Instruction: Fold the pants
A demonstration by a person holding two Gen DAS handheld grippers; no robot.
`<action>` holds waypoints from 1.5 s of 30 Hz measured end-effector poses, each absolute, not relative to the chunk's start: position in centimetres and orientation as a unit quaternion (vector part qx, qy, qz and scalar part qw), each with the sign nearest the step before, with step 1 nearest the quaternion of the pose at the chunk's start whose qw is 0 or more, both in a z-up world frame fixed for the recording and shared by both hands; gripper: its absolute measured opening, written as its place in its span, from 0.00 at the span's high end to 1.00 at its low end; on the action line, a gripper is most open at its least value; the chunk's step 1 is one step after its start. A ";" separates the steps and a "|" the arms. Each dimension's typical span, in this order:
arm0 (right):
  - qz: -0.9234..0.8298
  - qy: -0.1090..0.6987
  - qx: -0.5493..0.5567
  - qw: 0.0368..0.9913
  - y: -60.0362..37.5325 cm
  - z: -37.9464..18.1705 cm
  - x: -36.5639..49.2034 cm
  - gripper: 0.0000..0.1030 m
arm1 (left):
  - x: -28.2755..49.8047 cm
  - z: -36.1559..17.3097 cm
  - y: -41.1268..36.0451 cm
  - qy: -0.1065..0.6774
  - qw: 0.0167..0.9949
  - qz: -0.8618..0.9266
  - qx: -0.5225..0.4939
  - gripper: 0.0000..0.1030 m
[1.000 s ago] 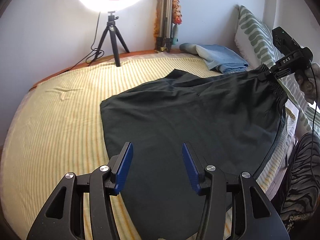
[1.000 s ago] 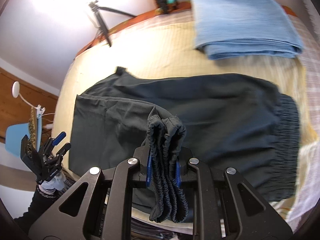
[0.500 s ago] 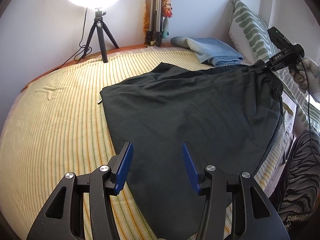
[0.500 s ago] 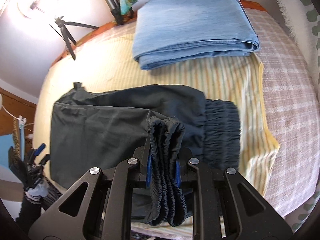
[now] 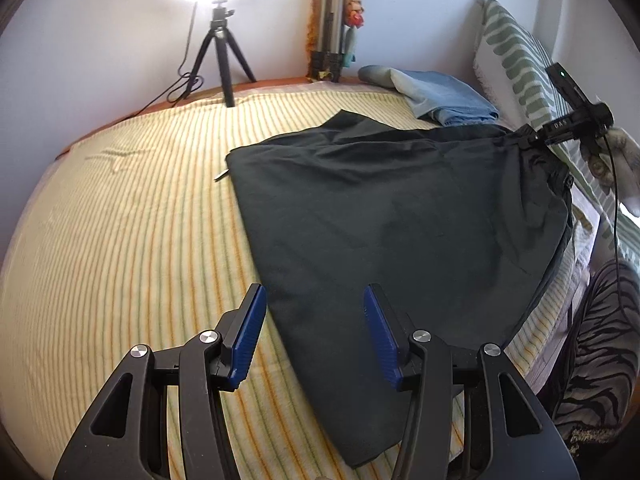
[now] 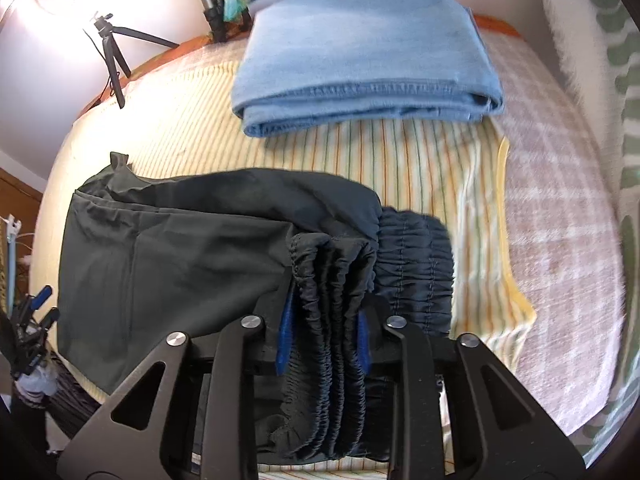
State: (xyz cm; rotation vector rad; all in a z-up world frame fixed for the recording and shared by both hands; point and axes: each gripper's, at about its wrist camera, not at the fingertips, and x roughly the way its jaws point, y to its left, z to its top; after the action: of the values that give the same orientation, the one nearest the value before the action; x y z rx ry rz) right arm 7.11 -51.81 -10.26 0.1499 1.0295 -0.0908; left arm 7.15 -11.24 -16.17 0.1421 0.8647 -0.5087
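Dark grey pants (image 5: 400, 216) lie spread on the striped yellow bedspread (image 5: 120, 240), leg end toward me in the left wrist view. My left gripper (image 5: 314, 334) is open and empty, hovering just above the leg end's left edge. My right gripper (image 6: 324, 332) is shut on the bunched elastic waistband (image 6: 332, 280) and holds it lifted above the bed; it also shows in the left wrist view (image 5: 536, 138) at the far right. The rest of the pants (image 6: 180, 260) stretches off to the left below it.
Folded blue jeans (image 6: 368, 60) lie at the head of the bed, also in the left wrist view (image 5: 444, 98). A ring light on a tripod (image 5: 222, 60) and a folded tripod (image 5: 332, 32) stand by the wall. A green-patterned pillow (image 5: 520, 60) leans at right.
My right gripper has carried the waistband further toward the head of the bed, nearer the blue jeans. My left gripper stays open over the leg end, with the view shifted slightly.
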 end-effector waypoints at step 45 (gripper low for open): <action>0.139 0.547 -0.010 0.826 -13.9 -13.6 18.7 0.51 | 4.7 -17.9 -9.7 0.405 0.861 -0.276 -0.139 0.80</action>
State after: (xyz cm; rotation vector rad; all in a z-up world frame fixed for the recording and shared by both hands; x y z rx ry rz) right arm 18.69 -13.90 -13.63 -0.0203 1.1621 0.2957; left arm 4.74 -9.71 -17.87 -0.2907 0.8493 -0.5796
